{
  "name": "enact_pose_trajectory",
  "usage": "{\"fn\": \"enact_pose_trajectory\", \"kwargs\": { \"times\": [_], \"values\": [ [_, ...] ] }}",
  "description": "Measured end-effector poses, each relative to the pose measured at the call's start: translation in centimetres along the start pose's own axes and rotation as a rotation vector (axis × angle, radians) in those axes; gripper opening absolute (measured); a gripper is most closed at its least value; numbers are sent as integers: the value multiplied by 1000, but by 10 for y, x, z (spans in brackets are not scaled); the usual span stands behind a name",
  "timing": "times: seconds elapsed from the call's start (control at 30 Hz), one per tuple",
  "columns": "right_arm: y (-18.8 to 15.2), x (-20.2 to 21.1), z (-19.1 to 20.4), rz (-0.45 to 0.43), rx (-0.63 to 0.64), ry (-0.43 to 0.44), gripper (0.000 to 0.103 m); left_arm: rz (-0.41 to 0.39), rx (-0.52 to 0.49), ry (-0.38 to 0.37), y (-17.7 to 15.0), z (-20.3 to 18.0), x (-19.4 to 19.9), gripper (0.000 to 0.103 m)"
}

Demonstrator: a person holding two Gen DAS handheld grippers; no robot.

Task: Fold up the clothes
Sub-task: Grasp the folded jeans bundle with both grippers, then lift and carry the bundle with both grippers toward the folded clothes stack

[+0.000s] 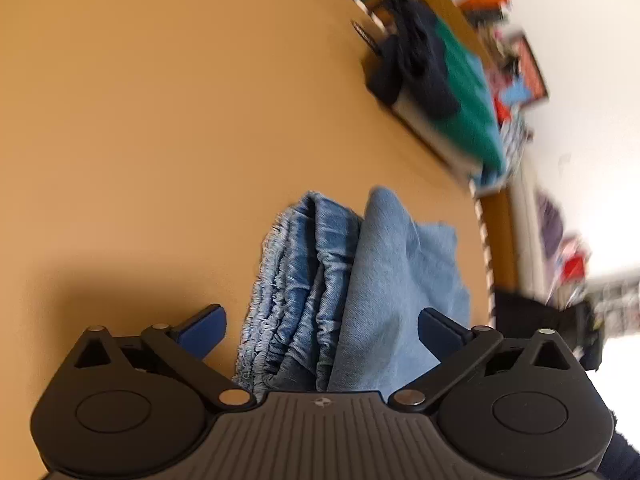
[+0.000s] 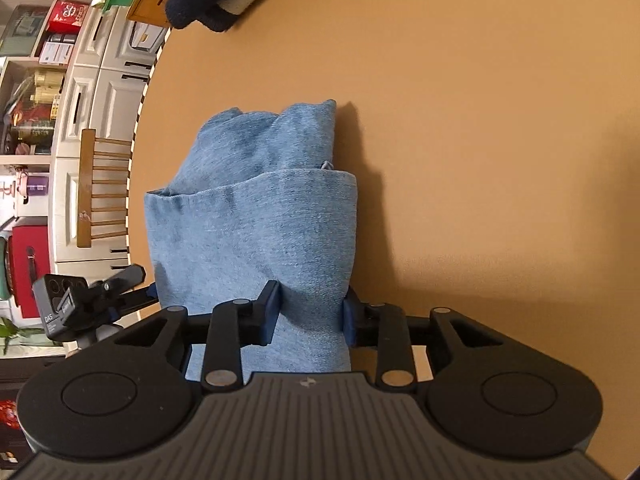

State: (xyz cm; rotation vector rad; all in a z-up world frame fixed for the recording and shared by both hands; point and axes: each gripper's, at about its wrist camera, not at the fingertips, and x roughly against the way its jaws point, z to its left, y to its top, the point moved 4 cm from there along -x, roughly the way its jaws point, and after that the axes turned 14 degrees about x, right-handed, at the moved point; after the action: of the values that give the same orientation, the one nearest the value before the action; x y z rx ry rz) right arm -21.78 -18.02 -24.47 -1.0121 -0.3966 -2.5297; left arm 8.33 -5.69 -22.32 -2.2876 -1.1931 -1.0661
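A light blue denim garment (image 1: 360, 272), folded into a thick bundle, lies on the tan table (image 1: 160, 120). Its frayed hem edges show on the left side of the left wrist view. My left gripper (image 1: 320, 320) stands wide open over the near end of the bundle; its blue pads (image 1: 208, 326) do not touch the cloth. In the right wrist view the denim garment (image 2: 256, 220) shows a folded-over flap on top. My right gripper (image 2: 310, 308) is shut on the near end of it, and both pads (image 2: 272, 308) pinch the cloth.
A pile of dark navy and green clothes (image 1: 440, 80) sits on a pale box at the table's far edge, also in the right wrist view (image 2: 200, 0). A wooden chair (image 2: 100, 188) and a black device (image 2: 68, 308) stand past the table's left edge. Shelves line the walls.
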Motion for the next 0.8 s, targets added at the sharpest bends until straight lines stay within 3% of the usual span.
{"fn": "enact_pose_trajectory", "kwargs": {
  "times": [0.1,0.23,0.4,0.6,0.8],
  "values": [
    [2,-3,-4,3,-11,19,32,48,-71,47,0,-11,-11,103],
    [3,-4,-6,3,-18,30,32,106,16,-37,4,-8,-20,103],
    [2,-6,-9,7,-44,48,34,140,34,-101,8,1,-23,103],
    [0,-9,-12,3,-69,67,36,143,-116,-26,0,-16,-30,102],
    [0,-9,-10,3,-44,58,36,127,-152,35,-9,-22,-30,98]
  ]
}}
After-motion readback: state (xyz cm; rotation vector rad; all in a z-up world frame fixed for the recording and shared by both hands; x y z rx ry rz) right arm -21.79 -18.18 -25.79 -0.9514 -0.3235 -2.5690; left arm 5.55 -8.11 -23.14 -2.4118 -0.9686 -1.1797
